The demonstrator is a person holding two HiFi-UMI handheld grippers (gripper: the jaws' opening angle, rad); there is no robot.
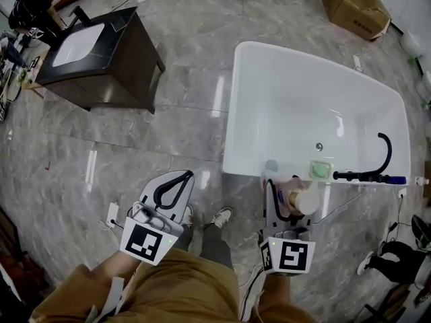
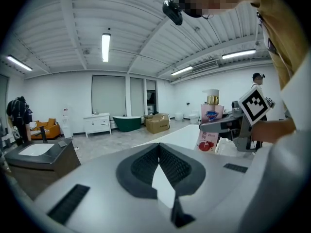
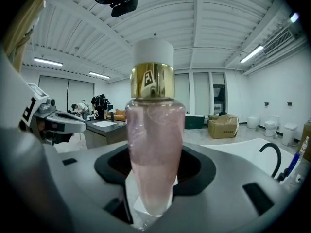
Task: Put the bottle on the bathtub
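- The left gripper (image 1: 176,184) is held low above the person's knee, its jaws pressed together with nothing between them.
- The right gripper (image 1: 289,197) clamps the pink bottle (image 1: 306,198), which has a gold collar and white cap, over the near rim of the bathtub (image 1: 249,113).
- Only the left gripper view shows the bottle's printed label.
- A green pad (image 1: 320,170) and black faucet (image 1: 377,170) crowd the rim to the right; the rim to the left is open.

reading as a bathroom-fixture showroom hall | showing freestanding white bathtub (image 1: 289,106) and dark basin cabinet (image 1: 114,52) sitting loose on grey marble floor (image 1: 188,19) | displaying green tub (image 2: 127,122) and white vanity (image 2: 97,124) behind | glowing strip light (image 2: 106,46) under ribbed ceiling (image 2: 146,13) | lying about: cardboard box (image 1: 355,9)
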